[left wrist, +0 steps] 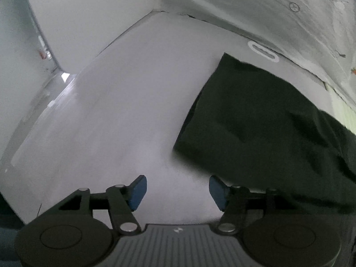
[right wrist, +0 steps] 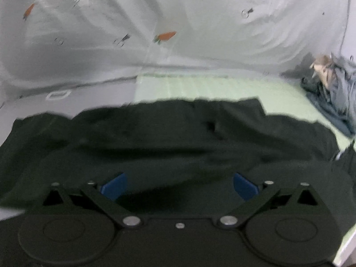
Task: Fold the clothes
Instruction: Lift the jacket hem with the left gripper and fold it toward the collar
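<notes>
A dark green-black garment lies spread flat across a grey surface and a pale green mat. In the left wrist view its end lies to the right. My left gripper is open and empty over the bare grey surface, just left of the garment's near corner. My right gripper is open, low over the garment's near part, with nothing between its blue pads.
A white carrot-print sheet hangs behind as a wall. A white oval ring lies at the surface's far edge. A pile of grey-blue clothes sits at the far right on the green mat.
</notes>
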`<state>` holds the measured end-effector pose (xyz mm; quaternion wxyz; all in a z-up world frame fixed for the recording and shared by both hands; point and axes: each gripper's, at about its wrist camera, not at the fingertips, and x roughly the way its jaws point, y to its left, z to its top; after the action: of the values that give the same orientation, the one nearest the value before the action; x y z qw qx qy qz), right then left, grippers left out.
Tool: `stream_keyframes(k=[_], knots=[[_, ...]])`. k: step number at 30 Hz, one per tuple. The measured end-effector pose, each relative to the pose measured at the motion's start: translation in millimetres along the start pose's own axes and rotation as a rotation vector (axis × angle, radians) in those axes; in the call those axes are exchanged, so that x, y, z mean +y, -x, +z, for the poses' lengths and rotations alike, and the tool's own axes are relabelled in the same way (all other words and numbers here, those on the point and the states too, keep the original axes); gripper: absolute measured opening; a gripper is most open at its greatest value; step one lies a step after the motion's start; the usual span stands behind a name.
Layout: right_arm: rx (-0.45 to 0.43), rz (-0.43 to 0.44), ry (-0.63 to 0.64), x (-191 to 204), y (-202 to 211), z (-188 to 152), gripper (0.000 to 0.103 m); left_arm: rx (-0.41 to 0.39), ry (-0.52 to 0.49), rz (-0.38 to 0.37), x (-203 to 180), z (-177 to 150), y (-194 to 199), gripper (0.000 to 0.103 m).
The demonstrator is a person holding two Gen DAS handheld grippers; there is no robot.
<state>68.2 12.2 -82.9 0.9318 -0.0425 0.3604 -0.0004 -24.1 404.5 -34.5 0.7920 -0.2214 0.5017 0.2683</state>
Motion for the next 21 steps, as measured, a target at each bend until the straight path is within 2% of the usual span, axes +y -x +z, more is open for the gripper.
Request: stream_keyframes(k=[5,8,11,13,15,18,19,21], knots=[[-0.015,-0.056,-0.01,-37.9,-50.5,43.1,0.103,-0.028,0.011,-0.002,-12.4,42.8,-24.7,0.069],[0.001,-0.103,-0.078,-69.2,-90.8,71.0,0.102,-0.05,0.007,0.01,-24.6,75.6,-45.8,0.069],[0.043,-0.121,-0.218,-108.7,-134.0,97.0,0.094,-0.057,-0.007,0.003,-42.3,106.9,-68.6,0.07],[0.075,-0.112,-0.283,-125.1,-158.7,106.9,0.089,-0.061,-0.016,-0.001,-54.2,127.6,-83.8,0.074],[0.114,-0.106,-0.324,-134.9,-180.1,111.6,0.078,-0.052,-0.03,-0.008,-67.6,140.5,-99.9,0.076],[0.165,-0.1,-0.402,-142.8,-203.4,112.1,0.075,-0.023,-0.023,-0.044,-87.5,153.5,-124.6,0.078],[0.181,-0.098,-0.432,-144.6,-207.0,110.3,0.071,-0.008,-0.012,-0.058,-93.7,155.8,-132.3,0.084],[0.205,-0.104,-0.453,-144.9,-211.1,106.8,0.051,-0.03,-0.028,-0.048,-105.2,157.0,-138.6,0.087]])
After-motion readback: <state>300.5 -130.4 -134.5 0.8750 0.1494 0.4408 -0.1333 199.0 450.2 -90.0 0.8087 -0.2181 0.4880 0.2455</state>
